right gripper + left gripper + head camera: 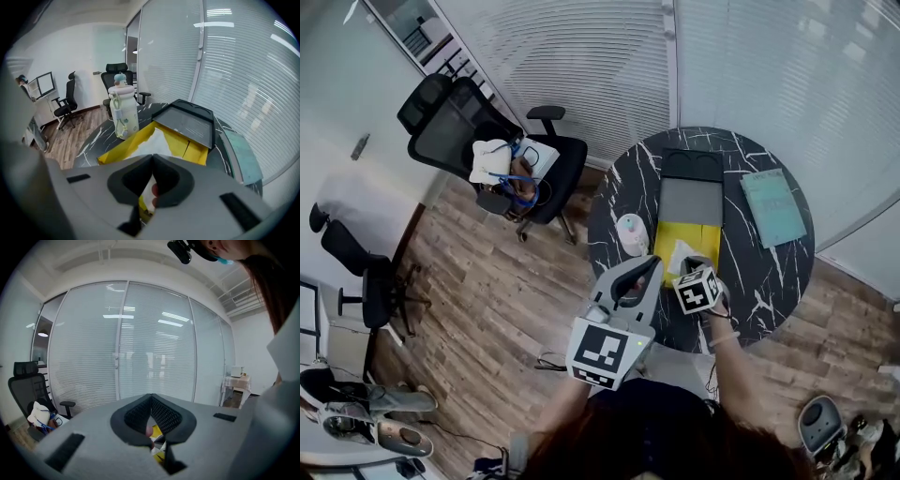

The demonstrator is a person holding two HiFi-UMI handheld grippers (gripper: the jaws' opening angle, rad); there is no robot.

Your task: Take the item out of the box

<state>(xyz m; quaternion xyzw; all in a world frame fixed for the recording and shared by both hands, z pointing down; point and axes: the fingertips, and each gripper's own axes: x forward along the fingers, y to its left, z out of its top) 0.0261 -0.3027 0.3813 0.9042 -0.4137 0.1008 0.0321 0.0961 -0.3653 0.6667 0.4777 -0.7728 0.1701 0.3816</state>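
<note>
From the head view, a round black marbled worktop (769,281) carries an open yellow box (667,239) with a crumpled white item (682,253) lying inside it. A dark grey lid (691,202) sits just behind the box, a pale bottle (632,234) stands just beside its left wall, and a teal book (773,207) lies to the right, apart from the box. The left claw (649,269) hangs above the near left edge of the worktop. The right claw (696,267) is over the near end of the box. A black office chair (459,131) stands on the wooden floor to the left.

In the left gripper view, the left claw (151,397) has its jaws pressed together at the tips with nothing between them. It points at a glass wall with blinds (140,343).

In the right gripper view, the right claw (152,158) also has its jaws closed tip to tip, right over the white item (157,143) in the box (122,147). Whether they nip the item cannot be told. The bottle (123,112) stands upright to the left, and the lid (187,122) lies beyond.
</note>
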